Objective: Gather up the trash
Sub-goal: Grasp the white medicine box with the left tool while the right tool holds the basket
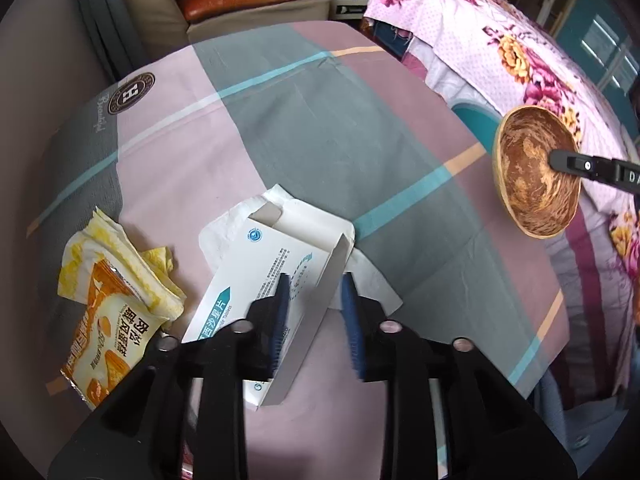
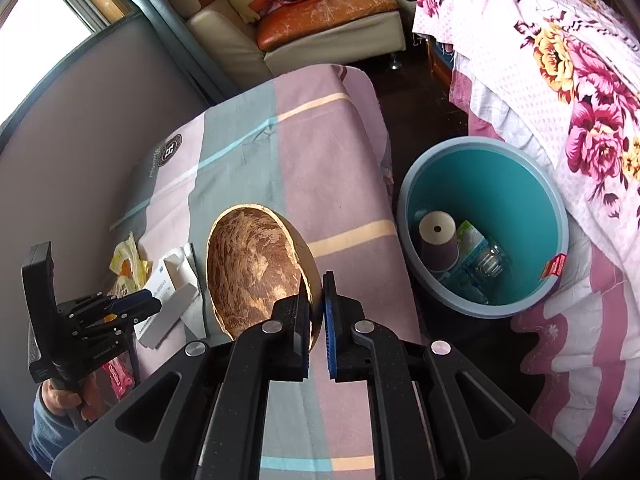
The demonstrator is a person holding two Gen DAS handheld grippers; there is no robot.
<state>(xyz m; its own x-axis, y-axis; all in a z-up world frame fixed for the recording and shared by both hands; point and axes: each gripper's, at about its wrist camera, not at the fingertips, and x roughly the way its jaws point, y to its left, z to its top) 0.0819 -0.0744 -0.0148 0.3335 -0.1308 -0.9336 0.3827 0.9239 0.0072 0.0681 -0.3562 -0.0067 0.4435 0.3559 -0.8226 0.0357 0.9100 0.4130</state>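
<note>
From the left wrist camera, the left gripper (image 1: 314, 292) points steeply down at a flattened white cardboard box with teal printing (image 1: 276, 276), which lies over a white paper napkin (image 1: 236, 220) on the desk (image 1: 320, 120), covered in a pink, grey and teal checked cloth. Its blue-padded jaws stand narrow, one on each side of the box's raised side panel; I cannot tell whether the pads actually press on it. Just left of the box lies an orange and yellow snack wrapper (image 1: 108, 320) on crumpled yellow paper (image 1: 120, 256). At the right edge, a brown half coconut shell (image 1: 532, 172) hangs above the desk's border, pinched by a black finger coming in from the right. From the right wrist camera, the right gripper (image 2: 318, 312) has its jaws clamped tight on the rim of that coconut shell (image 2: 256, 272), which is tilted with its hollow facing the camera. To the right, on the floor beside the desk, stands a round teal plastic bin (image 2: 520, 196) holding a purple paper cup (image 2: 438, 244), a clear jar (image 2: 490, 264) and a green packet (image 2: 470, 236). At the left a hand (image 2: 60, 400) holds the left gripper (image 2: 154, 304) against the white box (image 2: 168, 312).
</note>
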